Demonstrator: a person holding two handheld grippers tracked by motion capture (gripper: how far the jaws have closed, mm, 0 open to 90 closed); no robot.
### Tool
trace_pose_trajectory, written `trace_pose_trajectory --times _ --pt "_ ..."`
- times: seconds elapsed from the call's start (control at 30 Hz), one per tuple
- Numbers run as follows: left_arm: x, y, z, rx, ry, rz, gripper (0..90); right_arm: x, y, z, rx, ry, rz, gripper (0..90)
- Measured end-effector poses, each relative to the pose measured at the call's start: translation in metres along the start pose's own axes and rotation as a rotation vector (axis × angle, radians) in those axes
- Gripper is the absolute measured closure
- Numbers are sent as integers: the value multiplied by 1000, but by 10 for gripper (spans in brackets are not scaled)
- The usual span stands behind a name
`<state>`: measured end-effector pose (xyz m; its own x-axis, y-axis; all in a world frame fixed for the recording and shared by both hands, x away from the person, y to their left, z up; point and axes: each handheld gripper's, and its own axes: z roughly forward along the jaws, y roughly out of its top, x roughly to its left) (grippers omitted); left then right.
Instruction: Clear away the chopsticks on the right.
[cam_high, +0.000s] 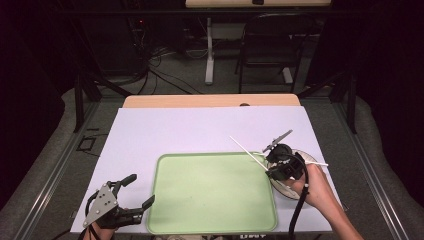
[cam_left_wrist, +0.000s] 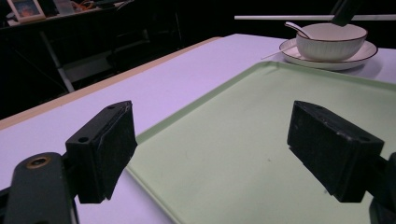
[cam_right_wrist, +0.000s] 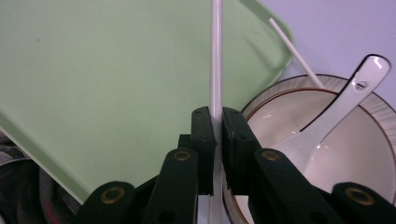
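We found one white chopstick (cam_right_wrist: 215, 56) clamped between the jaws of the right gripper (cam_right_wrist: 215, 140), its long axis running straight out along the jaws and over the green tray's (cam_right_wrist: 93, 70) corner. In the high view the gripper (cam_high: 274, 161) sat at the tray's right edge, above the bowl (cam_high: 311, 160), so the tray lay just to its left. We counted a second chopstick (cam_right_wrist: 294, 51), lying slantwise across the plate rim (cam_right_wrist: 373, 112) toward the tray corner, apart from the held one. That made two chopsticks, one spoon (cam_right_wrist: 336, 112) resting in the bowl, one bowl, one plate, one tray.

The left gripper (cam_high: 134, 192) stood with jaws wide apart and empty at the tray's left edge (cam_left_wrist: 154, 130), well apart from the chopsticks; the right hand was plainly nearer. All items rested on the lilac surface (cam_high: 200, 130).
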<state>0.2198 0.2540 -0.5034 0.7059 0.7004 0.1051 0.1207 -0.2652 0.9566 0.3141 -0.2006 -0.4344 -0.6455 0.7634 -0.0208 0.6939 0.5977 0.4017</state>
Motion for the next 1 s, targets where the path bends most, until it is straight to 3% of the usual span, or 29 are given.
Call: trace_pose_trajectory --times 0.47,0.5,0.57,0.73,0.77,1.0 --pt "0 0 0 1 1 1 154 24 -5 32 41 47 37 840" --pt "0 0 0 -1 1 -3 154 25 -7 36 18 49 50 840" --pt "0 0 0 -1 0 -2 154 27 -8 40 55 46 47 840" --pt "0 0 0 -1 -2 2 154 27 -14 50 46 63 94 840" --pt "0 0 0 -4 -2 -4 154 28 -16 55 67 69 108 840" --pt "0 0 -1 -3 -2 -1 154 24 -21 68 70 57 145 840"
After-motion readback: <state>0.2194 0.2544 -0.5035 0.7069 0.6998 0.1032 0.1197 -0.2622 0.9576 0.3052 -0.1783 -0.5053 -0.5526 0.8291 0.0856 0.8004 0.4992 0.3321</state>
